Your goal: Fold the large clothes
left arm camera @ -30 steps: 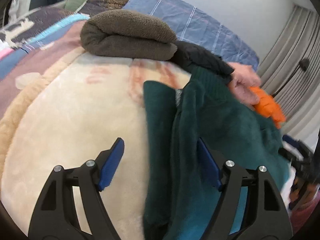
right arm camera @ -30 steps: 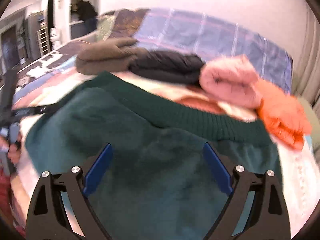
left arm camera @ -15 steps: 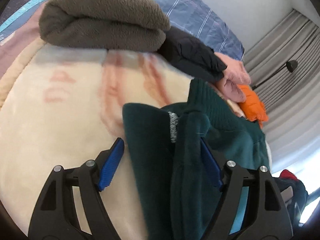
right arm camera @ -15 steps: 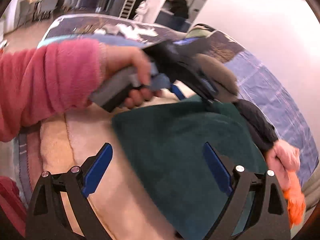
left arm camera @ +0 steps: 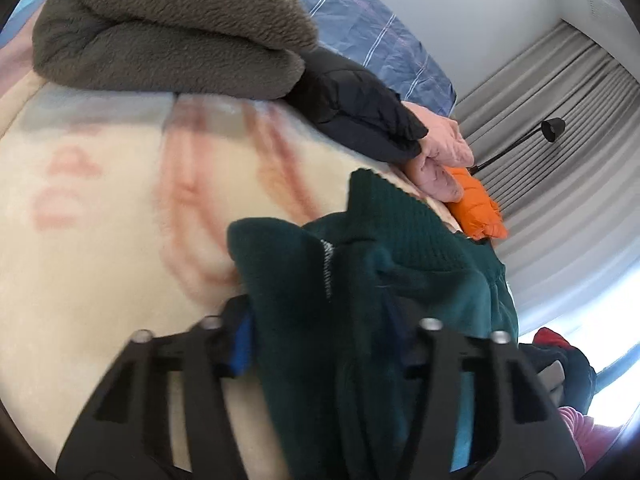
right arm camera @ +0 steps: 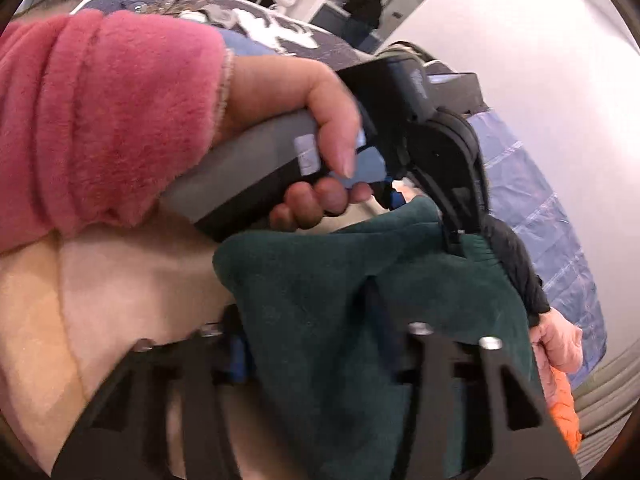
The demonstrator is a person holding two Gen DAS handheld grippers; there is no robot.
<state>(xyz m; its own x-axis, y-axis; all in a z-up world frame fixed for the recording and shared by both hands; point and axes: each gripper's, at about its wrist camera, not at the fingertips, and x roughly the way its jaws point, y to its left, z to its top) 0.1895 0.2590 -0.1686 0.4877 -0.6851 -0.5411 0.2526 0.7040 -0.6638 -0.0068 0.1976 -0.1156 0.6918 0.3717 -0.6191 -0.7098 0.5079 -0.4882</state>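
The right wrist view alone shows the person's left hand (right arm camera: 304, 128), in a pink fleece sleeve (right arm camera: 100, 116), wrapped around the grey handle of the left gripper (right arm camera: 424, 216), whose tips reach down into the dark green sweater (right arm camera: 320, 280). The left wrist view alone shows the row of folded clothes along the far edge of the bed: a brown fleece (left arm camera: 168, 36), a black jacket (left arm camera: 360, 108), a pale pink garment (left arm camera: 440, 160) and an orange one (left arm camera: 476, 208), with grey curtains (left arm camera: 560, 140) and a black lamp (left arm camera: 552, 130) behind.

The sweater lies bunched on the cream blanket (left arm camera: 100, 200), its long axis running away from the left camera, ribbed hem (left arm camera: 400, 224) at the far end towards the orange garment.

Both sets of jaws are closing with green cloth between them. On the left gripper (left arm camera: 324, 340) and the right gripper (right arm camera: 316, 344), fabric covers the right-hand pad, and motion blur smears the fingers, so contact is hard to judge. The sweater's sleeves and its near end are cut off.
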